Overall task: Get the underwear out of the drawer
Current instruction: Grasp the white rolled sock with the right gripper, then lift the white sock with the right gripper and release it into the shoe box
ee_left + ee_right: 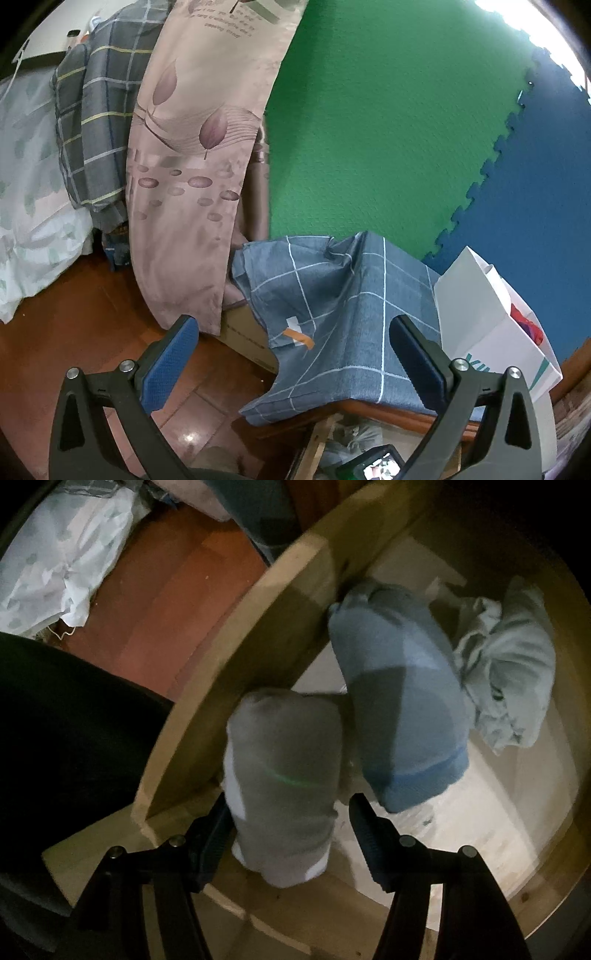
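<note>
Left tool (293, 360) hangs wide and empty over the checked cloth (343, 317), idle. Right tool (286, 834) points down into the drawer (236, 657), its fingers half-wide astride the grey roll (284, 771) without clearly pressing it; this looks like the grasp step. Next it needs to pinch and lift clear of the drawer wall at nine o'clock. Rolled tight, grey with white edges, the underwear sits at the front; a blue roll (402, 694) lies at two o'clock, a crumpled pale one (506, 664) beyond.
</note>
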Motion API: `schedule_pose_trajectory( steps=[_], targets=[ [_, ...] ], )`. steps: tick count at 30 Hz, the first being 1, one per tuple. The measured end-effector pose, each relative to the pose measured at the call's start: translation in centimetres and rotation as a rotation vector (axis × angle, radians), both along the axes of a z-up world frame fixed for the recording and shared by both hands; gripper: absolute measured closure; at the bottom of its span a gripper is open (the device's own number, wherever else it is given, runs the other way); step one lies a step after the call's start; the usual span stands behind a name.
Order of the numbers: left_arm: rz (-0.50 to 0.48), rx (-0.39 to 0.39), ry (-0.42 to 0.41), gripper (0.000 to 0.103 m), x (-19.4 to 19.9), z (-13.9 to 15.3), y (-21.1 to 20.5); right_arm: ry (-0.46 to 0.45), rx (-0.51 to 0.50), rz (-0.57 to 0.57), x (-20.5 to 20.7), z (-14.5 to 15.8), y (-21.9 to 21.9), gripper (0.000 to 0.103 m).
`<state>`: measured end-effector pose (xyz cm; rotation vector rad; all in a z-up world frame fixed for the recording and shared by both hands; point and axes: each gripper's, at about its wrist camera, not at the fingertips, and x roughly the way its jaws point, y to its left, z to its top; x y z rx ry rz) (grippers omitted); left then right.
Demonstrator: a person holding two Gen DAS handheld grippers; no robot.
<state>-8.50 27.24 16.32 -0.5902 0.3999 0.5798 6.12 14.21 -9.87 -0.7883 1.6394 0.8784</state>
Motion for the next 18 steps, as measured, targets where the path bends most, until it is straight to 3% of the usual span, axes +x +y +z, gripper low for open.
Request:
schedule_pose_trajectory(
  steps=[2, 5, 11, 18],
  targets=[
    [-0.002, 0.008, 0.006, 0.001, 0.2, 0.0, -0.1, 0.010, 0.001, 0.013, -0.2, -0.3, 0.1, 0.055],
    [-0.004, 0.018, 0.014, 0.001, 0.3, 0.1, -0.2, -0.009, 0.006, 0.043, -0.8, -0.4, 0.7, 0.060],
    [-0.004, 0.031, 0.021, 0.001, 0.5, 0.1, -0.4, -0.025, 0.066, 0.030, -0.6, 1.0, -0.7, 0.063],
    [-0.005, 0.036, 0.023, 0.001, 0.5, 0.1, -0.5, -0.038, 0.178, -0.063, -0.5, 5.0, -4.4, 0.063]
  ],
)
